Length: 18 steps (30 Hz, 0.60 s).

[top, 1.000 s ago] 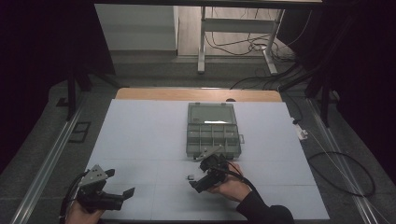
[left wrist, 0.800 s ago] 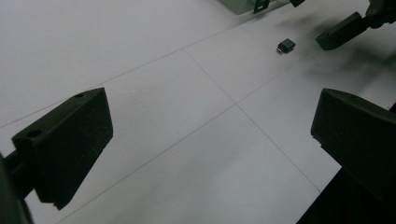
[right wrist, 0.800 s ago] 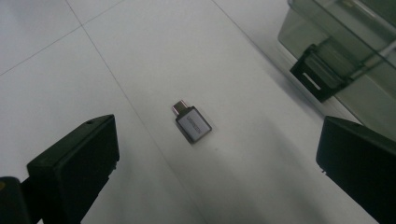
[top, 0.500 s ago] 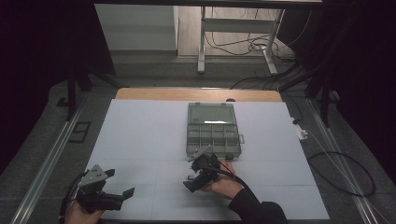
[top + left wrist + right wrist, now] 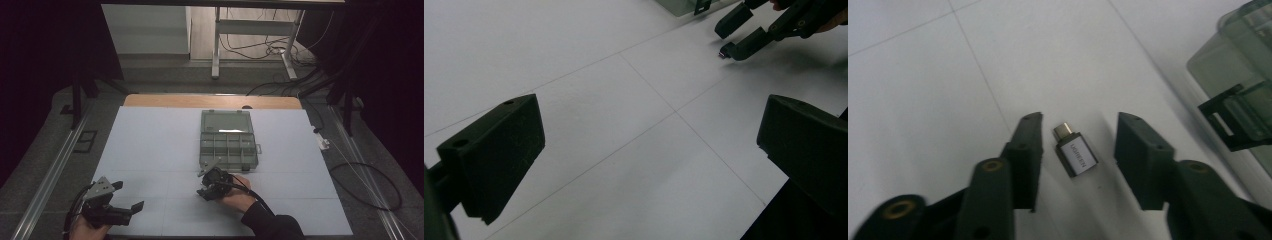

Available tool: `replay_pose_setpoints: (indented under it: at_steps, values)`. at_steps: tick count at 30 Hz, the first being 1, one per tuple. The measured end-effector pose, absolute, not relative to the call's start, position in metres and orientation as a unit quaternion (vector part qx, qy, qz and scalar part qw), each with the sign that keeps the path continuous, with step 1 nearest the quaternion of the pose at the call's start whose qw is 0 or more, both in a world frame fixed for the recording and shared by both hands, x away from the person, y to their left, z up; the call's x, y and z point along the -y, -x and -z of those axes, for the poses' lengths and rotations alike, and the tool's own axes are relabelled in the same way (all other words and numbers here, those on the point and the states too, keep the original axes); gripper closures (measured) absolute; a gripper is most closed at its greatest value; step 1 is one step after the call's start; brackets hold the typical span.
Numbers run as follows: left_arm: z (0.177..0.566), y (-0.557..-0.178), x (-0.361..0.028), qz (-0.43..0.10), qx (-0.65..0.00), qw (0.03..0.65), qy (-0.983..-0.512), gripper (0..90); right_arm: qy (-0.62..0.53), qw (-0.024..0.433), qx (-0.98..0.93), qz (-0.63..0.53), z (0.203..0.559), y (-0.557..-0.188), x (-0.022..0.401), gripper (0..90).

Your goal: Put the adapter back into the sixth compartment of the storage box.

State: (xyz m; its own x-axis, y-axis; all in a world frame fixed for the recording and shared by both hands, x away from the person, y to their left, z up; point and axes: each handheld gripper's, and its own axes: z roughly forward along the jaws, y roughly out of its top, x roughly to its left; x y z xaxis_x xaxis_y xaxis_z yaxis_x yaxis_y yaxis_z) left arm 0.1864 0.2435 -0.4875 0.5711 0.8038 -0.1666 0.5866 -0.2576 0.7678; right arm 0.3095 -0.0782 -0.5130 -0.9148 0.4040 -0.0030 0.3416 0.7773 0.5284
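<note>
high view: above table's near edge, facing forward-down on compartment box [image 5: 228,145] | right gripper view: close, beside box [image 5: 1243,95] | left gripper view: low, farther, shares box corner [image 5: 684,5]

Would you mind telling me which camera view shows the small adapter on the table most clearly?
The right gripper view: the adapter lies flat between the right gripper, pads not touching it, label legible. The left gripper view shows a speck by those jaws. In the high view the gripper hides it.
</note>
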Motion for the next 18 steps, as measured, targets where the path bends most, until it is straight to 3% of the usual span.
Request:
replay_pose_setpoints:
  at_steps: [4,18]
  values:
    - [0.4875,-0.1864,-0.2435,-0.13,-0.445,0.417,-0.782,0.0,-0.187,0.056,-0.945,-0.261,0.5144,-0.3087,0.0778,75.6]
    - [0.4876,-0.1865,-0.2435,-0.131,-0.446,0.416,-0.781,0.0,-0.195,0.045,-0.941,-0.273,0.5099,-0.3102,0.0808,76.2]
